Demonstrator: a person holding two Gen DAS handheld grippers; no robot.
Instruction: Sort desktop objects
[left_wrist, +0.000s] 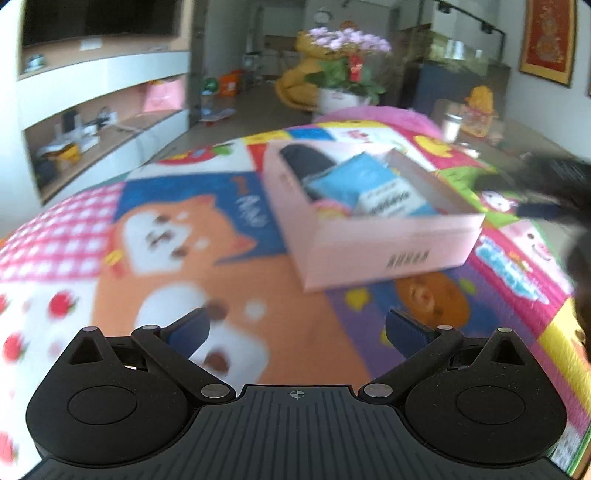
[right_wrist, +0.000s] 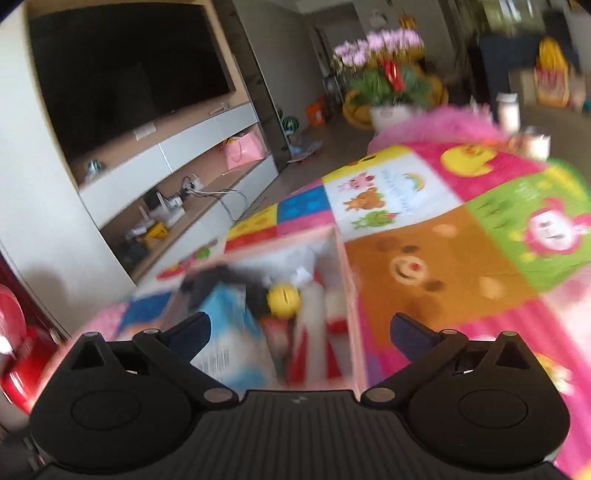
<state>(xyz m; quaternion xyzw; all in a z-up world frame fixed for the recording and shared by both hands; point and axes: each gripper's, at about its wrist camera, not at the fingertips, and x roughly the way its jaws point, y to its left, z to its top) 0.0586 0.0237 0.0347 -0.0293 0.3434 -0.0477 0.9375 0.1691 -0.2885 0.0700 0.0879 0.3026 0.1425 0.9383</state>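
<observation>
A pink box (left_wrist: 388, 254) sits on the cartoon-print cloth (left_wrist: 147, 236), ahead and right of my left gripper (left_wrist: 297, 330), which is open and empty above the cloth. Inside lie a blue-and-white packet (left_wrist: 373, 188) and a dark item (left_wrist: 306, 158). In the right wrist view the same pink box (right_wrist: 351, 295) lies directly under my right gripper (right_wrist: 301, 330), whose jaws stand wide apart with nothing between the pads. The box holds the blue packet (right_wrist: 229, 317), a yellow ball (right_wrist: 282, 299), a white-and-red tube (right_wrist: 314, 332) and a dark object (right_wrist: 214, 280). A dark blurred shape (left_wrist: 554, 177) crosses the left view's right edge.
A flower pot (left_wrist: 343, 96) and a pink fluffy thing (right_wrist: 443, 122) stand at the cloth's far end, with a white cup (left_wrist: 450, 127) beside. A TV unit with shelves (right_wrist: 177, 177) runs along the left. A red object (right_wrist: 18, 332) sits at the left edge.
</observation>
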